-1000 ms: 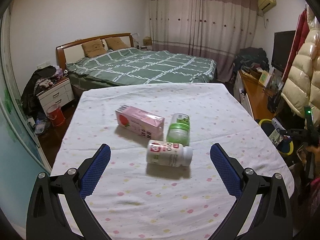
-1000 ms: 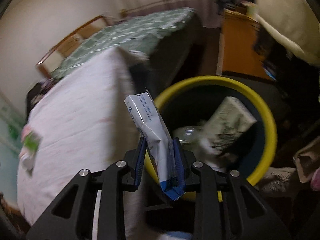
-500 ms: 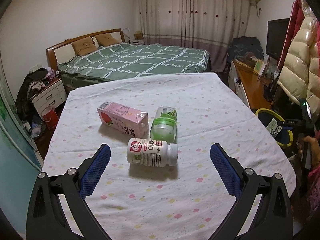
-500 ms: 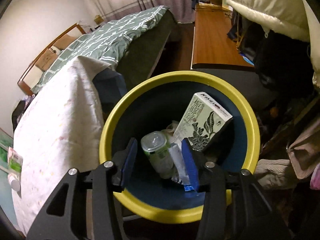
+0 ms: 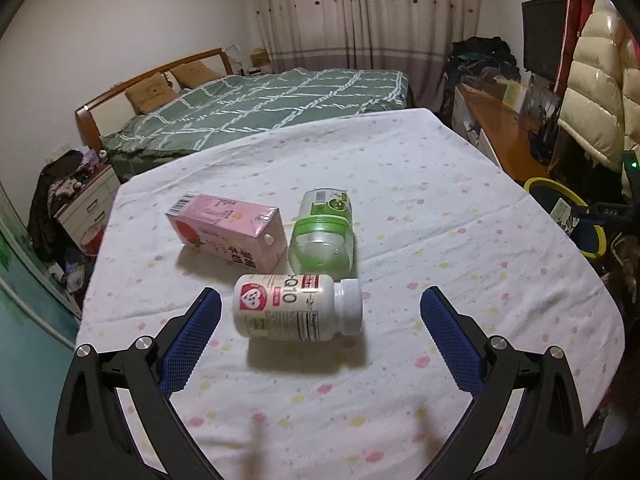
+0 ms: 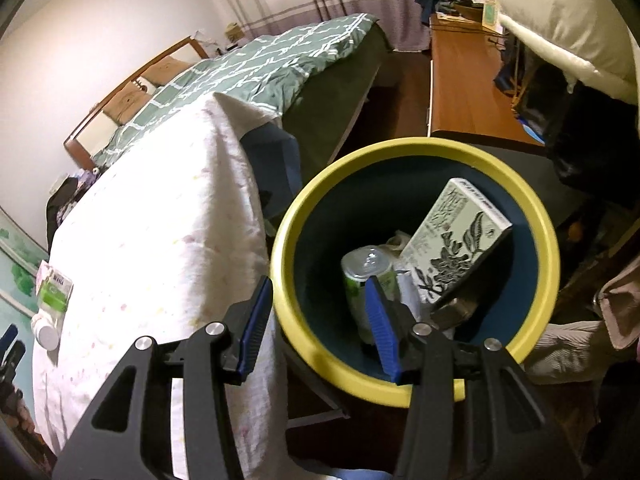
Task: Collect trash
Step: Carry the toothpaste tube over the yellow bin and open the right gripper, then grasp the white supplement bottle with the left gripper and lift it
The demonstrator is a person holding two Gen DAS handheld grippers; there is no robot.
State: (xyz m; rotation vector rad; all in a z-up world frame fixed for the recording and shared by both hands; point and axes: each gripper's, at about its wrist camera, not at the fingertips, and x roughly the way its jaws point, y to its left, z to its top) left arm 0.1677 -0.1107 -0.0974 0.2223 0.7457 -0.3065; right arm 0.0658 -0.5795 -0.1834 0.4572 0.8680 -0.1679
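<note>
A white pill bottle [image 5: 298, 307] lies on its side on the dotted tablecloth [image 5: 420, 216], with a green jar [image 5: 323, 232] and a pink carton [image 5: 228, 230] just behind it. My left gripper [image 5: 316, 310] hangs wide open just above the white bottle, which lies between its fingers without touching them. In the right wrist view my right gripper [image 6: 318, 300] stands open and empty over the near left rim of the yellow-rimmed bin [image 6: 540, 280]. Inside the bin lie a green can [image 6: 360, 276], a patterned box [image 6: 456, 248] and a white packet [image 6: 408, 294].
The bin [image 5: 538, 186] stands on the floor off the table's right edge. A bed [image 5: 256, 116] lies behind the table, and a wooden desk [image 5: 500, 132] and hanging coats [image 5: 596, 104] are at the right. A nightstand [image 5: 86, 204] is at the left.
My right gripper opened and let the white packet fall into the bin, then shifted left over the rim. My left gripper came down and closer to the white bottle.
</note>
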